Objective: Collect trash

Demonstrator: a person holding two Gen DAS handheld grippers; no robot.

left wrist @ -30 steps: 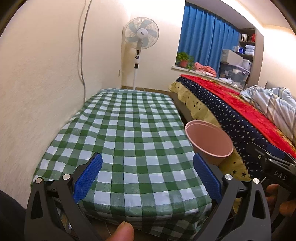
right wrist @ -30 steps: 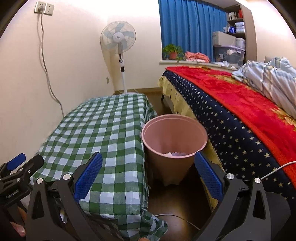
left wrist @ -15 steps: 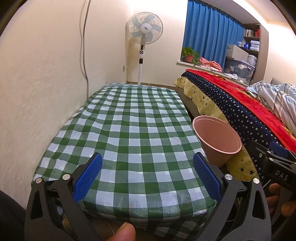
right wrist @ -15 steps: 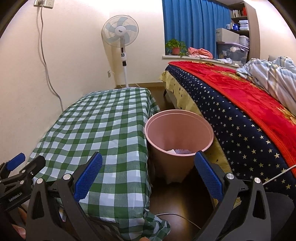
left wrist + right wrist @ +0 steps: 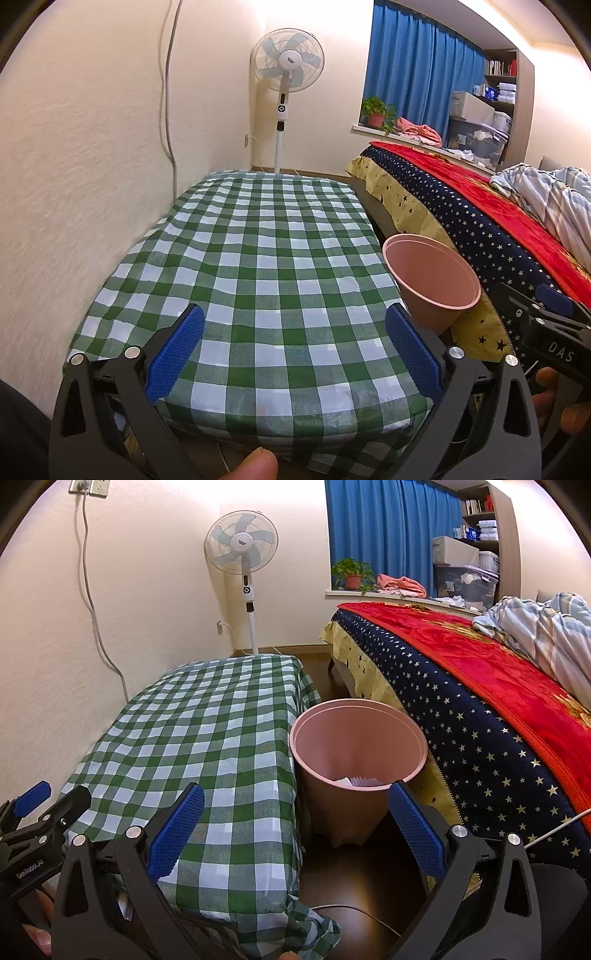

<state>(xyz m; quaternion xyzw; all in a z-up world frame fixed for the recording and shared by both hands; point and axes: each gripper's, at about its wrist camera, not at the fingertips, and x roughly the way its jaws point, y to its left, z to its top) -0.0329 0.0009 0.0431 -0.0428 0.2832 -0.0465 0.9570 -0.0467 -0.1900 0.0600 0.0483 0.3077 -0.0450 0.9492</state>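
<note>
A pink bin (image 5: 356, 760) stands on the floor between the green-checked table (image 5: 207, 738) and the bed; white crumpled paper (image 5: 356, 781) lies at its bottom. In the left wrist view the bin (image 5: 432, 284) shows past the table's right edge. My left gripper (image 5: 293, 341) hovers open over the near end of the checked cloth (image 5: 266, 266), nothing between its blue pads. My right gripper (image 5: 295, 823) is open too, held in front of the bin and the table's corner, empty. No loose trash shows on the cloth.
A bed (image 5: 498, 686) with a red and starred cover runs along the right. A standing fan (image 5: 245, 572) and a potted plant (image 5: 352, 574) are at the far wall. A cable (image 5: 354, 912) lies on the dark floor near the bin.
Both views have drifted slightly: the left camera has pulled back and lifted a little over the table, the right has swung slightly toward the bin. Both grippers stay open and empty.
</note>
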